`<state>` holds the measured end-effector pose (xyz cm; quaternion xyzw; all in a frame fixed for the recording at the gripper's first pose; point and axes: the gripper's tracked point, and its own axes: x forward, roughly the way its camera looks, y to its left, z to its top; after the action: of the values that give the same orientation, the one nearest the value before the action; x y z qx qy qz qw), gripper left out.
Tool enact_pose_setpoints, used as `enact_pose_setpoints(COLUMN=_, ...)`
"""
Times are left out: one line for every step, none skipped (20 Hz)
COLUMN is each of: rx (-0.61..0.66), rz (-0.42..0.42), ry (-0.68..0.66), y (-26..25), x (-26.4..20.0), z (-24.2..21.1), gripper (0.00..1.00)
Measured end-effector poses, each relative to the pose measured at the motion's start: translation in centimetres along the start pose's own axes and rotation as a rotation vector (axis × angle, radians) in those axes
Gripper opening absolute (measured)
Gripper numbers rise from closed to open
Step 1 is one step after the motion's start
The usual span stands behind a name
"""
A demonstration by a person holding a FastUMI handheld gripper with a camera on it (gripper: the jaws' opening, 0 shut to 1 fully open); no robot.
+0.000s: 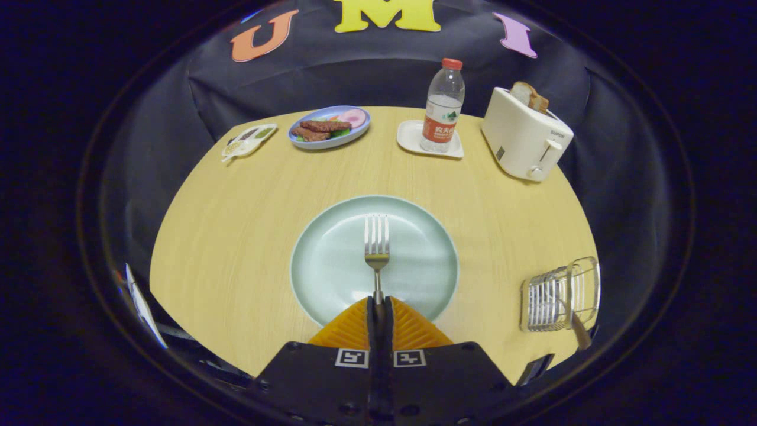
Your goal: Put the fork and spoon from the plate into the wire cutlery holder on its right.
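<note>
Both fingers of my gripper were closed on the handle of the slim steel fork, tines pointing far over the round pale-green plate. The chrome wire cutlery holder sat well right; a loose pinch could let the fork swing or slip on the way.

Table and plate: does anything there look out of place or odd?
Nothing looks spilled or damaged. The fork is clamped by its handle between the shut fingers over the plate. The wire cutlery holder already has a handle sticking out.
</note>
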<state>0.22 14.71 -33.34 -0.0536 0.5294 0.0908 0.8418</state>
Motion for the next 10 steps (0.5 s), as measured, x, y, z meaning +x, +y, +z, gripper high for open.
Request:
enact_pose_setpoints(rx=-0.002, rz=0.003, ry=0.002, y=-1.3, x=-1.7, z=0.6, gripper=0.01)
enact_pose_setpoints(rx=0.001, rz=0.003, ry=0.001, y=-2.4, x=-3.1, z=1.1, gripper=0.01)
enact_pose_setpoints(rx=0.013, rz=0.001, ry=0.0, y=-3.9, x=-4.8, z=1.7, gripper=0.01)
enact_pose_setpoints(rx=0.023, rz=-0.003, ry=-0.007, y=-5.5, x=-6.4, z=2.4, gripper=0.01)
enact_pose_setpoints(rx=0.035, rz=-0.008, ry=-0.017, y=-7.0, x=-7.9, z=3.0, gripper=0.01)
enact_pose_setpoints(rx=0.046, rz=-0.018, ry=-0.022, y=-8.7, x=-9.2, z=3.4, gripper=0.01)
enact_pose_setpoints(rx=0.059, rz=-0.024, ry=-0.018, y=-10.5, x=-10.4, z=3.5, gripper=0.01)
enact_pose_setpoints(rx=0.07, rz=-0.029, ry=-0.003, y=-12.3, x=-11.2, z=3.3, gripper=0.01)
enact_pose_setpoints(rx=0.08, rz=-0.03, ry=0.019, y=-13.8, x=-12.1, z=2.9, gripper=0.01)
enact_pose_setpoints(rx=0.089, rz=-0.031, ry=0.044, y=-15.4, x=-12.8, z=2.3, gripper=0.0)
